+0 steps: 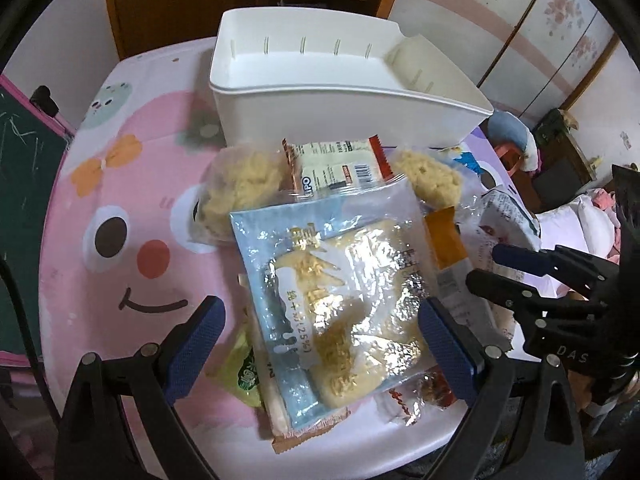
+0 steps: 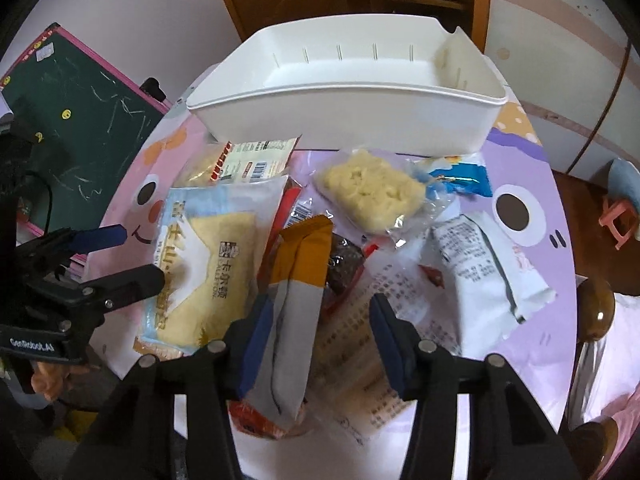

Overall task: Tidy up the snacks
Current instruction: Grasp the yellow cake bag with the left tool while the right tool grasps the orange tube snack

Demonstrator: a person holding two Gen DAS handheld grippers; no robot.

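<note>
Two claws I hold spread: left gripper [image 1: 320,344] straddles the blue bread packet [image 1: 340,304], right gripper [image 2: 316,344] half-open astride the orange-tipped packet [image 2: 292,312], neither gripped, white bin [image 2: 360,116] beyond.

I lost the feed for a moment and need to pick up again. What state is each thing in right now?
Bin: upright, empty.
Blue pack: sealed, flat on top of the pile, between the left gripper's pads, not pinched.
Orange pack: sealed, slanted over other packs, by the right gripper's left pad.
White pack: sealed, lying apart.
Left gripper: open.
Right gripper: open.
</note>
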